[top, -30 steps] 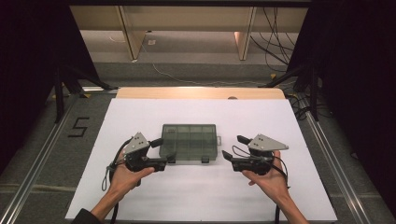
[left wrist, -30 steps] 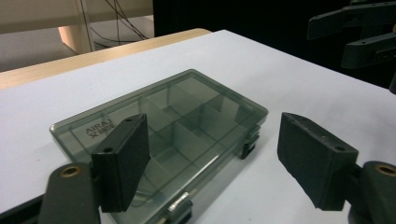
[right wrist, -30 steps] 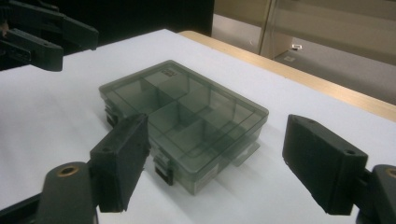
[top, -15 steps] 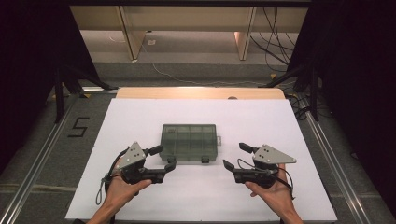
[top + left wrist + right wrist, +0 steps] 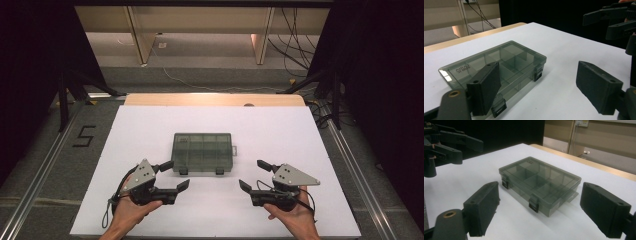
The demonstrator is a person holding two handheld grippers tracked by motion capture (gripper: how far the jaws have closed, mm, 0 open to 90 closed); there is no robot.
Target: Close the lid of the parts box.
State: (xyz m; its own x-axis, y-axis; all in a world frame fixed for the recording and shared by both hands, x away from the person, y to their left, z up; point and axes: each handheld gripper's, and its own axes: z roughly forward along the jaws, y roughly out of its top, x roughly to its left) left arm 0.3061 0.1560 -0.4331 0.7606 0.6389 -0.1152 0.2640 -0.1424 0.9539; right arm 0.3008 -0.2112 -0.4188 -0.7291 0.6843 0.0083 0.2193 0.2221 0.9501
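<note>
High view, box: a smoky clear compartment box point(image 5: 202, 152) is seen lying flat mid-way across the white table point(image 5: 150, 120), lid down, two latches facing the person.
High view, grippers: the left gripper point(image 5: 172, 175) and the right gripper point(image 5: 255, 176) are held near the box's front corners, apart from it; the jaws of both have just been opening and stand spread, with nothing between them.
High view, room: bare table is left on every side of the box; the front table edge lies close under both hands.
Left gripper view, risk: the box point(image 5: 496, 65) is seen just beyond the near jaw; a one-sided push could be expected to spin or slide so light a case on the smooth top.
Left gripper view, clearance: the right gripper point(image 5: 610, 23) is seen well apart, far right.
Right gripper view, risk: the latches point(image 5: 534, 206) are small; a pad placed on the lid instead would likely slip, or tip the box point(image 5: 541, 182).
Right gripper view, edge: the far wooden edge point(image 5: 584, 161) is well behind the box.
</note>
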